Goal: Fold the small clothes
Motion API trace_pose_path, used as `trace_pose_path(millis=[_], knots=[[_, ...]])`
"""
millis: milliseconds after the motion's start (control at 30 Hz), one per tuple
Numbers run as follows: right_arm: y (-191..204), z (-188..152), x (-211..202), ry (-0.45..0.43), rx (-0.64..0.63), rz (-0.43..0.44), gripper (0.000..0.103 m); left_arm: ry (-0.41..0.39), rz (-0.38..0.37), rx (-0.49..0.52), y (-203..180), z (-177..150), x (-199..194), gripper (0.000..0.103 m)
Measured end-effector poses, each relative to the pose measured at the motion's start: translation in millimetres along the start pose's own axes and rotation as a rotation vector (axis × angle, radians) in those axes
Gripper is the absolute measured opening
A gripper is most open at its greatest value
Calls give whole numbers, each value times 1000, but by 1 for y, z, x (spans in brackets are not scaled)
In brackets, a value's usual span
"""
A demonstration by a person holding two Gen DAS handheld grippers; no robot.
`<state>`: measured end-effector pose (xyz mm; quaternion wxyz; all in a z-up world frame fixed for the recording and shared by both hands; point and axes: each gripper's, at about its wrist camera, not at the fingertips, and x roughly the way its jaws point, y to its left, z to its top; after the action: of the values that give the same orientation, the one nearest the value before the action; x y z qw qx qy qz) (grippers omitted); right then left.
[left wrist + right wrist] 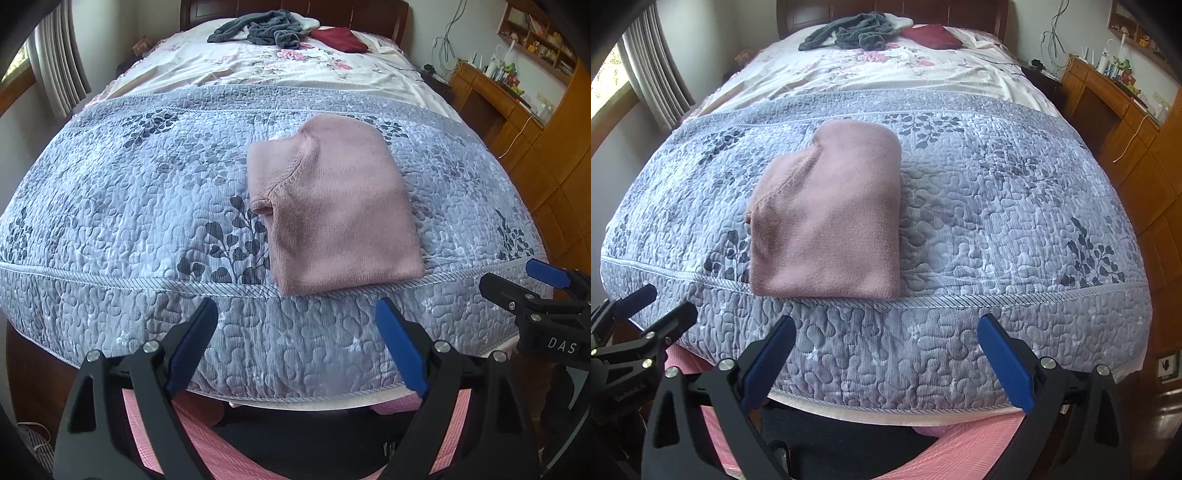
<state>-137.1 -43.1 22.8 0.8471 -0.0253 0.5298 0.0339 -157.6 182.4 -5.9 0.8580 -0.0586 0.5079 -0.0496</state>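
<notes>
- Left gripper (295,310) and right gripper (886,325) hang at the bed's foot, fingers spread wide, holding nothing.
- Folded pink sweater (332,206) lies on the grey quilt (129,184), near its front edge.
- Far back: grey garment (258,29), maroon cloth (340,38).

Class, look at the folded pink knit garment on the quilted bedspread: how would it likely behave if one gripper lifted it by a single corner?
The folded pink knit garment would probably flop and unfold, since its layers only lie loosely stacked. It looks soft and light, being thin fuzzy knit. Pushed, it would likely bunch on the textured grey quilted bedspread rather than slide.
</notes>
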Motion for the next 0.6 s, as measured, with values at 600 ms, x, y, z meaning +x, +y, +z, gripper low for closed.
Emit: trace_pose_path(millis=[600], knots=[[-8, 2, 9, 4, 7, -3, 99, -8, -6, 8, -4, 2, -3, 87]])
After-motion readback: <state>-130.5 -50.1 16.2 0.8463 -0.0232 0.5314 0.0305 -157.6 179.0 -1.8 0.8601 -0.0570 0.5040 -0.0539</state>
